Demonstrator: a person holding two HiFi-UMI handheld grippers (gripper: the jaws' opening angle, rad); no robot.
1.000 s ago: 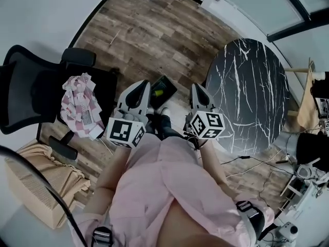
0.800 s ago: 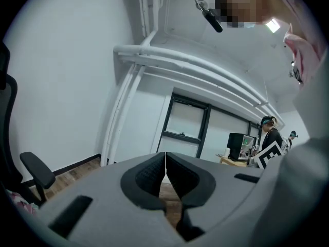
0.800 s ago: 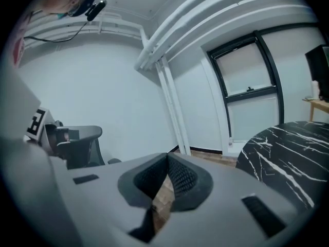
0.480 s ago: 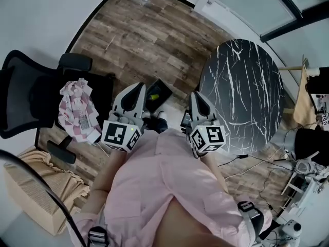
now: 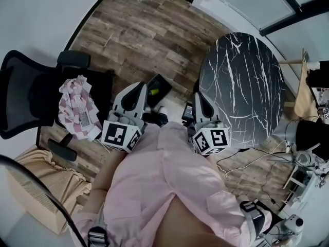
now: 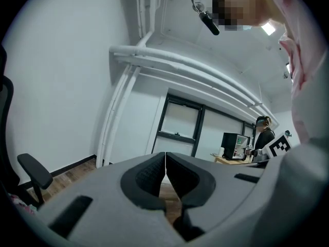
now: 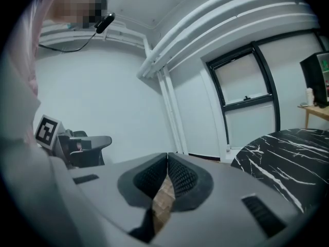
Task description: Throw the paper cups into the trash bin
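Note:
No paper cup shows in any view. In the head view a small dark bin [image 5: 159, 86] with something yellow-green inside stands on the wood floor just ahead of my feet. My left gripper [image 5: 140, 85] is held close to my body, its tips pointing toward that bin, jaws pressed together with nothing between them. My right gripper [image 5: 197, 94] is beside it, near the edge of the round black marble table [image 5: 241, 86], also shut and empty. The left gripper view shows the shut left gripper [image 6: 165, 156] aimed at a white wall and windows. The right gripper view shows the shut right gripper [image 7: 167, 157].
A black office chair [image 5: 31, 94] with a pink checked cloth [image 5: 77, 107] stands at the left. A cardboard box [image 5: 36, 189] sits at lower left. Cables [image 5: 241, 161] trail on the floor under the marble table [image 7: 288, 148]. A person [image 6: 264, 135] stands by a far desk.
The head view has shifted a little, so the table and chair sit slightly differently. My right gripper has dropped slightly lower and to the right. Both grippers stay shut and empty.

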